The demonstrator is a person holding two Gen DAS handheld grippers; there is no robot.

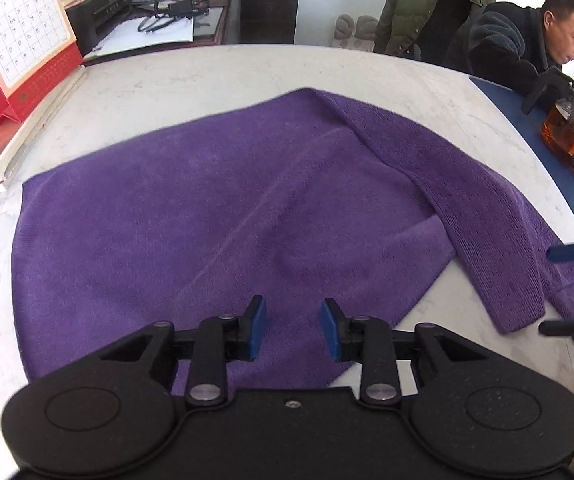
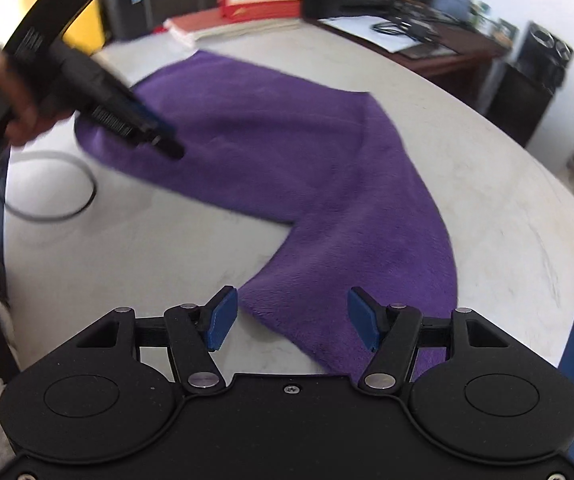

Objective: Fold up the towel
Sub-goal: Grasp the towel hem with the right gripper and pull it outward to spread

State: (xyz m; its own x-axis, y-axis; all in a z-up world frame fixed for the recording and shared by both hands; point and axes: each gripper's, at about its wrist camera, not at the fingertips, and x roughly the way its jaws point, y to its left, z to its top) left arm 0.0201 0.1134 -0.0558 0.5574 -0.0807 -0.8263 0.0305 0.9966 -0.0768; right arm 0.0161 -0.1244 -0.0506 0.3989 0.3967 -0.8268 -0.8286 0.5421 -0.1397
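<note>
The soft, limp purple plush towel (image 1: 207,208) is draped on the white counter (image 1: 167,80); its lower corner is best pinched. Left gripper (image 1: 293,330) and right gripper (image 2: 293,320) are held apart, empty.

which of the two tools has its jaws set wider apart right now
The right tool: its blue pads stand wide apart over the purple towel's near end. The left tool shows a narrower gap. Neither grips any cloth.

My left wrist camera looks steeply down along my left tongs (image 1: 293,330), close over the purple towel (image 1: 207,208) on the table (image 1: 147,80). My right wrist camera looks likewise past my right tongs (image 2: 291,318). Both views share that towel and table.
</note>
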